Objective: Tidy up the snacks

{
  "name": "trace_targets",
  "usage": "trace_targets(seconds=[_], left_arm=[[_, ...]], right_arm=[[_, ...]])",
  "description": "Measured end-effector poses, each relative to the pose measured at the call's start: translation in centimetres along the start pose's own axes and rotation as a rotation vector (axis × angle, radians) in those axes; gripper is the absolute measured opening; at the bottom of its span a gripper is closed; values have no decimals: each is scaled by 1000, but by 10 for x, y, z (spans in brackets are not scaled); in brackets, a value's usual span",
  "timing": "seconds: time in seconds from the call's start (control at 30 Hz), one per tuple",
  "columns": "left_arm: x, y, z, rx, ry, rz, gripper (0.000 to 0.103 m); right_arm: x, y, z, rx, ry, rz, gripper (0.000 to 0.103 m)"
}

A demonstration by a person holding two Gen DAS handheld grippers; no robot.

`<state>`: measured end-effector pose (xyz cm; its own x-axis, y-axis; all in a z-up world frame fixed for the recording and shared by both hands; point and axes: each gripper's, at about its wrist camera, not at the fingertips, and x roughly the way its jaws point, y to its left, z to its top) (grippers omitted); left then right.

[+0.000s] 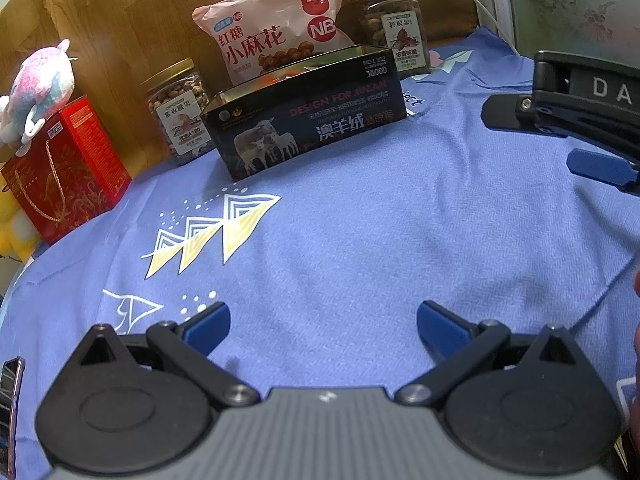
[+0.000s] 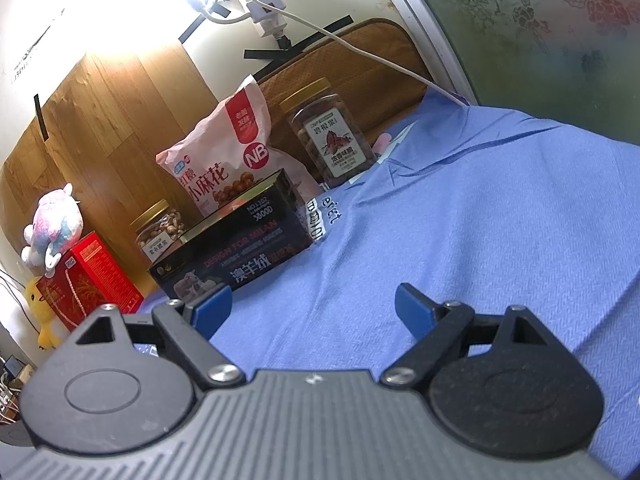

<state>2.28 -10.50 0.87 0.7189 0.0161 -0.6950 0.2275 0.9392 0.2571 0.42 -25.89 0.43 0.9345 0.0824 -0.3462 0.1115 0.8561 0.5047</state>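
- Left gripper (image 1: 322, 330) spread wide, empty, above bare blue cloth (image 1: 360, 232).
- Right gripper (image 2: 312, 310) likewise wide and empty.
- Black tin (image 1: 308, 120) open-topped near cloth's far edge, with pink snack bag (image 1: 272, 28) just behind and nut jars (image 1: 180, 108) flanking.
- Red box (image 1: 64, 168) at left edge.

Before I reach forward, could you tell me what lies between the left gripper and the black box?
Only bare blue cloth between left gripper and black box, per the left wrist view.
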Motion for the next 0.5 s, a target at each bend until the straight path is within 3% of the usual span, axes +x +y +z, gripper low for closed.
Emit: trace_targets(seconds=[0.5], left_arm=[[0, 1, -1, -9, 2, 5, 103]], right_arm=[[1, 1, 0, -3, 5, 4, 91]])
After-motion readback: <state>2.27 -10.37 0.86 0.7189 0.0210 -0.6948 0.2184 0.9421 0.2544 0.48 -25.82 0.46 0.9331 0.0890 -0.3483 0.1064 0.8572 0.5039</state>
